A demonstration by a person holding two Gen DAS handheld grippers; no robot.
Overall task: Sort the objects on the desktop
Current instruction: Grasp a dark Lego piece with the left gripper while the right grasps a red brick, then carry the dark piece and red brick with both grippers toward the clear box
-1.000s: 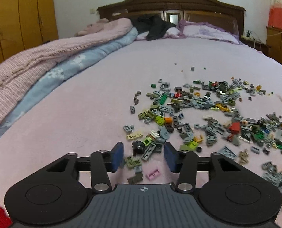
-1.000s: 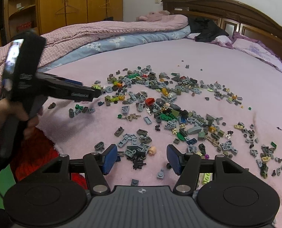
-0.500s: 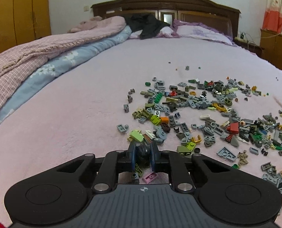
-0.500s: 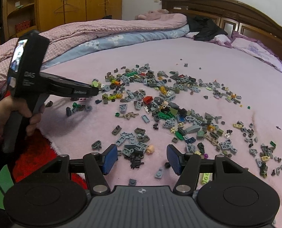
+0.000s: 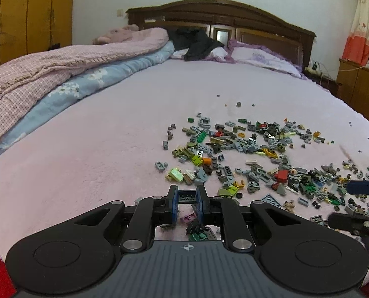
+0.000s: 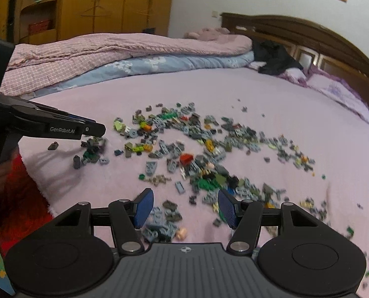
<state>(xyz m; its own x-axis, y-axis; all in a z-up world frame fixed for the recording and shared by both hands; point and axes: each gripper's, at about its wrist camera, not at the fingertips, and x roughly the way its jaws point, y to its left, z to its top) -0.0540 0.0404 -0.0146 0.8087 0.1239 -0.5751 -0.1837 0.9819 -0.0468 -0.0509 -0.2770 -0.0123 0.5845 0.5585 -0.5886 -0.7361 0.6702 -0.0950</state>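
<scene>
- Looking along the left gripper (image 5: 187, 200), its jaws pinch a dark grey studded brick (image 5: 187, 196) by its two short ends, lifted clear of the pink bedspread (image 5: 90, 149)
- Judging by its look, the brick is light, rigid plastic with smooth sides, so it could twist or pop out if squeezed off-centre; flat opposite faces are the place to hold it
- Below the jaws lie a pink plate (image 5: 188, 217) and a green brick (image 5: 199, 236); the main brick pile (image 5: 254, 164) spreads ahead and to the right, while open bedspread to the left gives room to carry and set down
- From the right wrist view, the right gripper (image 6: 184, 209) hangs with jaws spread wide and empty over grey plates (image 6: 159, 226) beside a small tan head piece (image 6: 181, 233)
- The left gripper (image 6: 95, 129) shows side-on near the bed edge (image 6: 27, 171), where a dropped piece could roll off
</scene>
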